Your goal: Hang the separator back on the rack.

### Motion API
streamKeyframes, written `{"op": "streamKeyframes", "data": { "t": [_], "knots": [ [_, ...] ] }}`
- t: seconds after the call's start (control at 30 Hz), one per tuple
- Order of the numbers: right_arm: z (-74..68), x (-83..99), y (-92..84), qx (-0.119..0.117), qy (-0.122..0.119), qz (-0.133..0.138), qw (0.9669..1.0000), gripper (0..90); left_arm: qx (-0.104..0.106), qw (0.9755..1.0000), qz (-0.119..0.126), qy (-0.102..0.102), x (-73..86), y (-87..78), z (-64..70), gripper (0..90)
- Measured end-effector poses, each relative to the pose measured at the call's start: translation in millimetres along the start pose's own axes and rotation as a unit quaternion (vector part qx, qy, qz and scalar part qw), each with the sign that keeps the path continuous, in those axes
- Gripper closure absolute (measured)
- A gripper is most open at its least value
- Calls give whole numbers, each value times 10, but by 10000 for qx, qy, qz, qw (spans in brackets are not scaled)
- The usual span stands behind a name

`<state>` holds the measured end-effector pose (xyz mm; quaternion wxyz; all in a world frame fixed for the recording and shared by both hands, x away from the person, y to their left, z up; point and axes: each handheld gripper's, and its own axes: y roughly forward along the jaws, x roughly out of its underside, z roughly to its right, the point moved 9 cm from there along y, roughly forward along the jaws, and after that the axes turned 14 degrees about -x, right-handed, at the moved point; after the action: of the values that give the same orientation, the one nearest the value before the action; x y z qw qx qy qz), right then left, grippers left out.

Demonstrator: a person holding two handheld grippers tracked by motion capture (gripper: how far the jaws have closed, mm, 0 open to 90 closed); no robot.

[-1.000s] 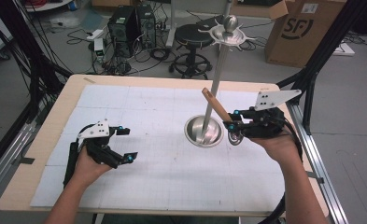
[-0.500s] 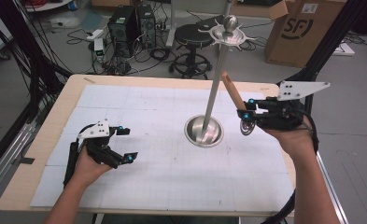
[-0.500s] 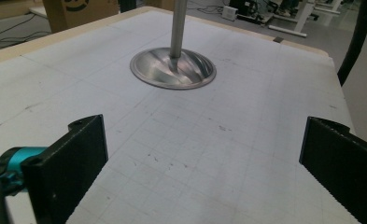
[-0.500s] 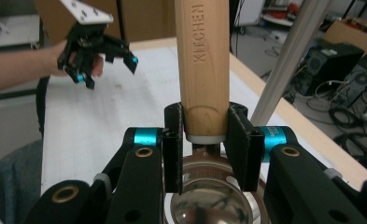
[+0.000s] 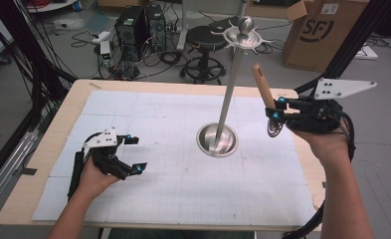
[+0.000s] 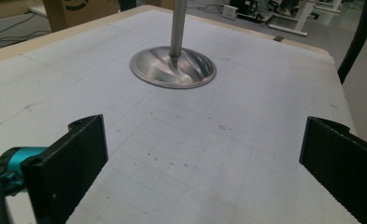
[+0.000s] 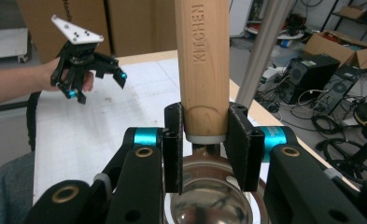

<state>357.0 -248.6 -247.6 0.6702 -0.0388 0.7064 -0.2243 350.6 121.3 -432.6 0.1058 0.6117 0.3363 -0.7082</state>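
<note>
- Above the desk's [image 5: 133, 99] right edge, we see the right tongs [image 5: 275, 113] clenched on the wooden handle [image 5: 261, 87] of a kitchen utensil, low down, just above its metal head [image 5: 274, 127].
- Handling (our judgement): stiff, light, head-heavy; smooth wood could slip or pivot. Gripping near the head, as now, limits swing.
- Left tongs [image 5: 131, 154] released, holding nothing, resting low over the desk, well apart from the stand's base [image 5: 217, 140].
- Hard to make out: the head's type (perforated, part hidden by the jaws). In the right gripper view, the handle's top [image 7: 204, 28] is cut off, the stand's pole [image 7: 260, 51] just beside it.
</note>
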Motion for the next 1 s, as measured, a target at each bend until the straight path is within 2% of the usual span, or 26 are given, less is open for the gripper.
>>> {"op": "streamKeyframes", "data": {
  "t": [0.23, 0.47, 0.67, 0.8, 1.0],
  "knots": [
    [57, -27, -75, 85, 23, 63, 9999, 692, 6, 10000, 3, -20, 1, 4, -9, 17],
    [235, -34, -179, 272, 316, 237, 9988, 692, 3, 10000, 19, -14, -11, -6, -1, 17],
    [399, -13, -229, 489, 448, 57, 9978, 692, 30, 10000, 44, 21, -20, -8, 6, 17],
    [474, -48, -252, 537, 512, 93, 9972, 691, 28, 10000, 52, -30, -20, -4, -4, 17],
    [604, -68, -287, 612, 654, 145, 9959, 692, 28, 10000, 16, 13, -11, -1, 5, 17]
  ]
}}
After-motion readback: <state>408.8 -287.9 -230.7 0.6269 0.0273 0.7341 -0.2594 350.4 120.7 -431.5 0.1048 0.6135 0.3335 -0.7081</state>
